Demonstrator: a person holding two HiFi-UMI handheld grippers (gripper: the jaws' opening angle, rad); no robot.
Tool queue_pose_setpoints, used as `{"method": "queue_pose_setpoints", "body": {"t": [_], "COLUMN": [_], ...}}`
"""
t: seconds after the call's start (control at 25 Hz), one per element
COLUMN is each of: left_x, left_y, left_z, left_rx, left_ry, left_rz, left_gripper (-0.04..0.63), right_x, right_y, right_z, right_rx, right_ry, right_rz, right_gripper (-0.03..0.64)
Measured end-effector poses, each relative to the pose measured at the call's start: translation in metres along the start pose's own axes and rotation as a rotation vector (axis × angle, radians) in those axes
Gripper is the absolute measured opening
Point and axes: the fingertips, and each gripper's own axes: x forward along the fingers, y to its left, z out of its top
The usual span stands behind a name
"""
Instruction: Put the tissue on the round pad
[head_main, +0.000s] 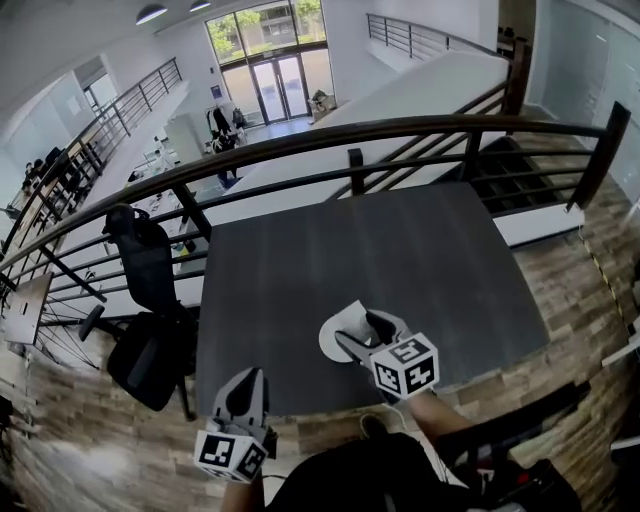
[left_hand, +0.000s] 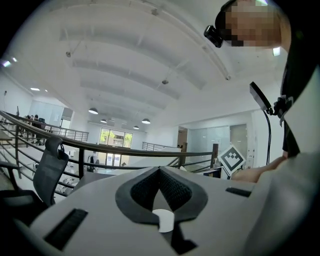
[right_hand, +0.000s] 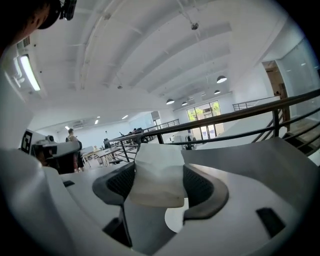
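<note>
A crumpled white tissue (head_main: 335, 338) (right_hand: 156, 175) sits between the dark pads of my right gripper (head_main: 362, 326) (right_hand: 158, 184), which is shut on it and held over the near part of the dark grey table (head_main: 380, 250). Both gripper views point up toward the ceiling. My left gripper (head_main: 246, 388) (left_hand: 160, 175) hangs off the table's near left corner, its pads meeting with nothing between them. No round pad shows in any view.
A black metal railing (head_main: 300, 142) runs behind the table's far edge, with an open hall below. A black office chair (head_main: 148, 300) stands left of the table. A dark bar (head_main: 520, 420) crosses the wooden floor at the near right.
</note>
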Motion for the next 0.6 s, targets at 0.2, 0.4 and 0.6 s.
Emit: {"method": "queue_pose_setpoints", "body": {"t": [0.2, 0.4, 0.6], "left_x": [0.004, 0.007, 0.008], "left_y": [0.008, 0.013, 0.022], "left_z": [0.0, 0.003, -0.005], "left_rx": [0.0, 0.008, 0.004], "left_ry": [0.008, 0.002, 0.039], "left_rz": [0.046, 0.073, 0.112], "left_gripper": [-0.006, -0.006, -0.006], "right_x": [0.037, 0.063, 0.091], "right_y": [-0.02, -0.046, -0.064], "right_z": [-0.047, -0.104, -0.146], "right_rx": [-0.002, -0.017, -0.038], "right_ry": [0.104, 0.225, 0.339], "right_rz": [0.0, -0.03, -0.039], "right_gripper": [0.307, 0.307, 0.307]}}
